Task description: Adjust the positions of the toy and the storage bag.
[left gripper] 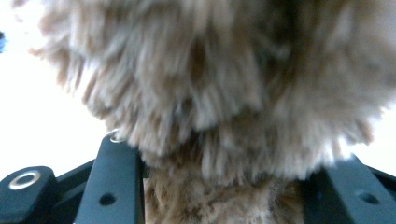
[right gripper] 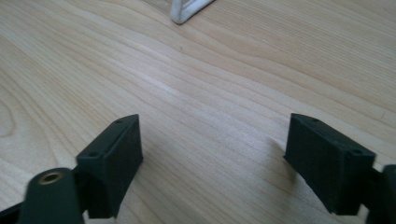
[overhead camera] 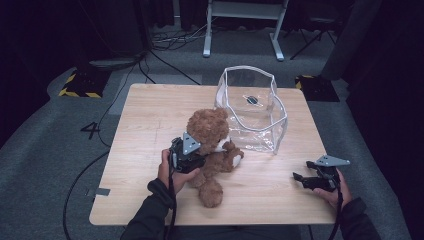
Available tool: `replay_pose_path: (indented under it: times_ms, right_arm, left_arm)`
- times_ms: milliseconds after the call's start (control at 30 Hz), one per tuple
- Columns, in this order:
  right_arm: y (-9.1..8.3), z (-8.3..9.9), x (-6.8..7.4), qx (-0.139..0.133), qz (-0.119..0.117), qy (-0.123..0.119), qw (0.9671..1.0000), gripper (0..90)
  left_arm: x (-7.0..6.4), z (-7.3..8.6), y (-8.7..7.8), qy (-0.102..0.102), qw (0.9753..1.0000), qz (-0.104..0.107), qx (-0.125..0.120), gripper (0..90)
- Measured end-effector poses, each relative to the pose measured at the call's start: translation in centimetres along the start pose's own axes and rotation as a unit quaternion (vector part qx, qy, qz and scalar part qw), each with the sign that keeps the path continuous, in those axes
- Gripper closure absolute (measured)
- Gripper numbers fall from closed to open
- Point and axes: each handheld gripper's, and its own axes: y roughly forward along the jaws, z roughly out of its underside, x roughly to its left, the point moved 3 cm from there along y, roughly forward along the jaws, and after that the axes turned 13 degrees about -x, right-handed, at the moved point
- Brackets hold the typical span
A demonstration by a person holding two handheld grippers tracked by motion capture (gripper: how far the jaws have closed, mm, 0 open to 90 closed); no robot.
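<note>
High view: teddy bear [overhead camera: 212,150] upright between left gripper [overhead camera: 192,159] jaws (right gripper [overhead camera: 305,181] jaws spread).

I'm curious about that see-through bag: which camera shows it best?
The high view: the whole clear bag stands open behind the teddy bear. The right gripper view catches one white corner; the left gripper view shows bear fur.

Brown, shaggy teddy bear [overhead camera: 212,145] sits mid-frame in the high view, head up toward the top, legs stretched toward the bottom edge, one foot lowest. In the left gripper view its fur bulges across the upper frame, blurred and close.
</note>
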Motion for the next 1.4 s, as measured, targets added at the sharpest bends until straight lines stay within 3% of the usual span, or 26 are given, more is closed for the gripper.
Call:
replay_pose_path:
  times_ms: [100,300,567,733,967,1033,1267,1400]
  right_arm:
    - [0.0,0.0,0.0,0.002,-0.001,0.001,1.0000,16.8]
    - [0.1,0.0,-0.1,0.003,-0.005,0.002,1.0000,16.4]
    - [0.2,-0.1,-0.1,0.002,-0.007,0.001,1.0000,16.5]
    - [0.4,-0.2,-0.4,0.002,0.010,0.011,0.9999,16.7]
    - [0.3,-0.3,-0.8,0.002,-0.009,0.011,0.9999,21.2]
    - [0.1,-0.8,-0.6,-0.017,-0.021,-0.007,0.9996,24.6]
    - [-0.5,-4.6,0.4,-0.059,-0.051,-0.024,0.9967,25.5]
    - [-0.3,-7.0,1.1,-0.070,-0.055,-0.047,0.9949,25.4]
  left_arm:
    - [0.4,0.2,-0.9,0.005,1.0000,0.001,0.002,51.6]
    - [1.9,0.9,-2.9,0.003,0.9998,-0.017,0.003,51.6]
    - [4.1,2.4,-6.6,-0.001,0.9995,-0.033,0.002,50.4]
    - [4.7,3.0,-7.5,-0.010,0.9994,-0.034,-0.005,50.3]
    - [4.9,3.6,-8.1,-0.012,0.9993,-0.035,-0.007,50.3]
    - [4.9,3.6,-7.9,-0.010,0.9993,-0.036,-0.007,50.3]
    - [4.5,3.7,-7.6,0.010,0.9993,-0.036,-0.006,50.1]
    - [4.6,3.9,-7.6,0.005,0.9993,-0.035,-0.011,50.1]
